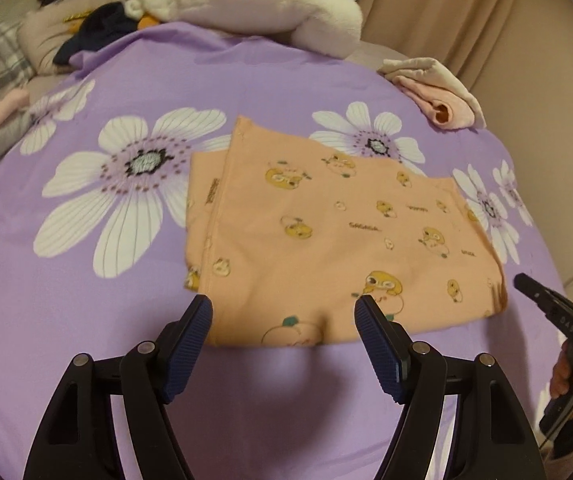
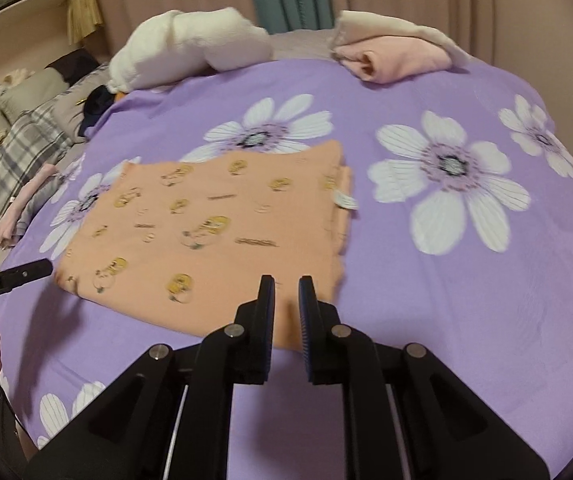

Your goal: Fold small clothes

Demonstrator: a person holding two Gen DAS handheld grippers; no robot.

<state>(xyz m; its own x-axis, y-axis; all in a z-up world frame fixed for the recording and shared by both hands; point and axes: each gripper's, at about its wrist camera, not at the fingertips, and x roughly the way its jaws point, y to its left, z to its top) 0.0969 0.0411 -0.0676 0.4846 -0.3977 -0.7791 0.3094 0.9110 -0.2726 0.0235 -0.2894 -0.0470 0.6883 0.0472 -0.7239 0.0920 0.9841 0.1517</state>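
- While the folded orange garment [image 1: 326, 240] is lying flat on the bed [image 1: 86, 320], I am holding the left tongs [image 1: 284, 308] released above its near edge.
- The right tongs [image 2: 286, 286] are hovering nearly clenched, grasping nothing, readying the next fold.

The small cloth [image 1: 326, 232] is peach with yellow ducks. The bed sheet [image 1: 86, 320] is purple with big white flowers.

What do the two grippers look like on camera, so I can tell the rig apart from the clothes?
The left gripper and right gripper match: black angular frames with silver round pivot pins, and fingers faced with ribbed dark blue pads. White lettering marks the black bodies. A hand grips a black handle; no sleeve shows.
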